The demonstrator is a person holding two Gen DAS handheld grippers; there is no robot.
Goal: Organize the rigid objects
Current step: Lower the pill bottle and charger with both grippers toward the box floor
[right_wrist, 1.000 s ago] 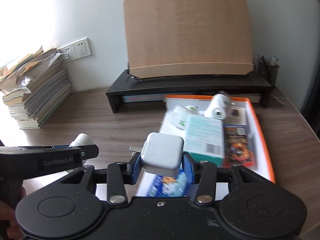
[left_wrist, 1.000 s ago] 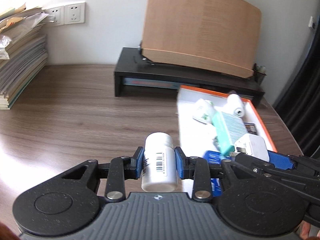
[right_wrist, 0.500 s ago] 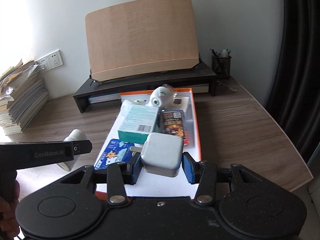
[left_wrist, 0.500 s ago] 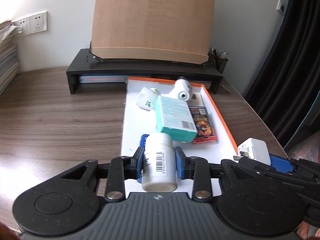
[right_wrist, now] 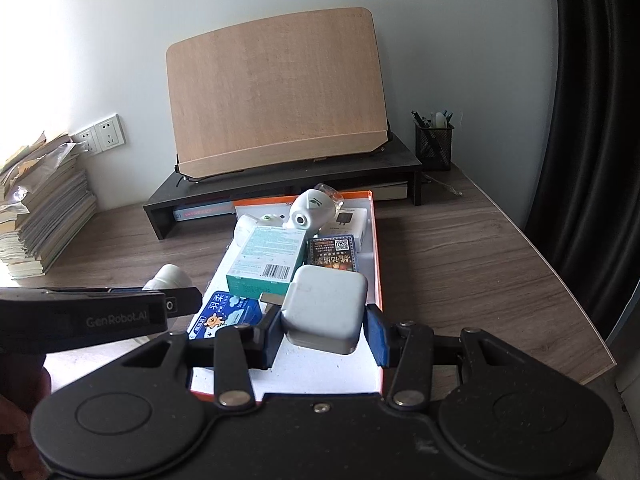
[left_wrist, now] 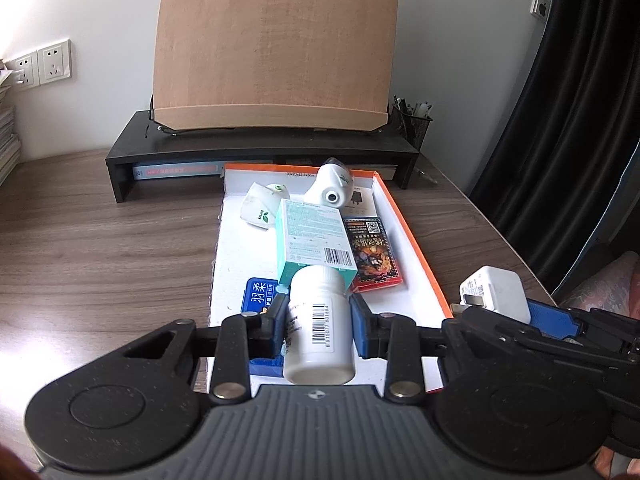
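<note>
My left gripper (left_wrist: 318,326) is shut on a white pill bottle (left_wrist: 318,324) with a barcode, held over the near end of the orange-rimmed white box (left_wrist: 416,248). My right gripper (right_wrist: 322,326) holds a white charger plug (right_wrist: 324,308) between its blue pads, above the same box (right_wrist: 376,248); the right pad stands slightly off the plug. In the box lie a teal carton (left_wrist: 314,242), a dark card pack (left_wrist: 372,254), a blue packet (left_wrist: 258,296) and two white bottles (left_wrist: 332,190). The right gripper with the plug (left_wrist: 494,294) shows at the right of the left wrist view.
A black monitor riser (left_wrist: 260,148) with a wooden board (left_wrist: 272,48) stands behind the box. A mesh pen holder (right_wrist: 434,146) sits at the back right. A stack of books (right_wrist: 40,216) is at the left. The table edge (right_wrist: 572,300) and a dark curtain are on the right.
Both grippers have swung right and come over the box with their objects. The right gripper's right pad has drawn slightly away from the plug.
</note>
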